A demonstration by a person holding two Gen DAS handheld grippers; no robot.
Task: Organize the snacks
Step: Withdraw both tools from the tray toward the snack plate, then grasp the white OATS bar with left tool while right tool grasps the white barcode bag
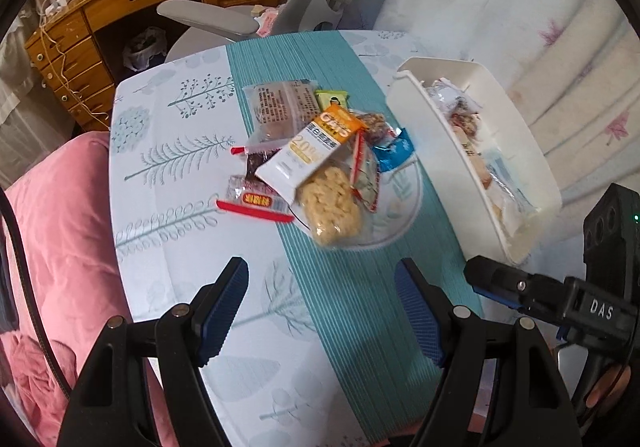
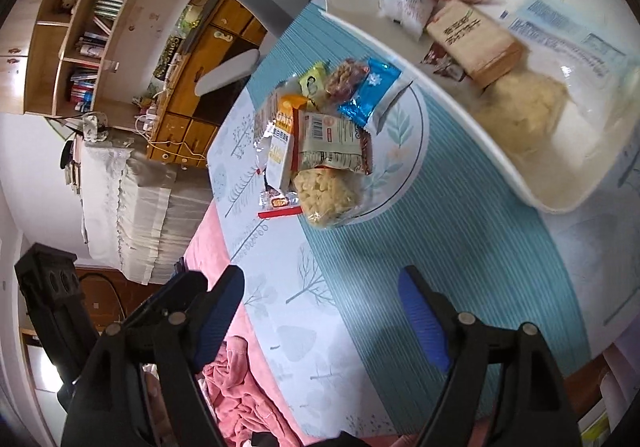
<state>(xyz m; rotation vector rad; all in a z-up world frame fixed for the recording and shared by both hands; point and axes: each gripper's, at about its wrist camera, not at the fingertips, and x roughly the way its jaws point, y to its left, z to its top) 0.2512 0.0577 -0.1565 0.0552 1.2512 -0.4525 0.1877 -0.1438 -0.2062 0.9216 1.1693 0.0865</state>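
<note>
Both the left gripper (image 1: 320,311) and right gripper (image 2: 322,317) have fingers released, empty; snack packets (image 1: 316,159) piled at twelve o'clock, white bin (image 1: 480,183) at two.

Wrapped snacks (image 1: 320,151) sit heaped across a leaf-printed plate (image 1: 404,199), spilling over its edge, while more packets fill the white bin (image 1: 472,167) just beside it.

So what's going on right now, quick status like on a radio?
Left gripper open, empty. Right gripper open, empty. Snack pile on plate, more in white bin. Nothing blocking.
</note>
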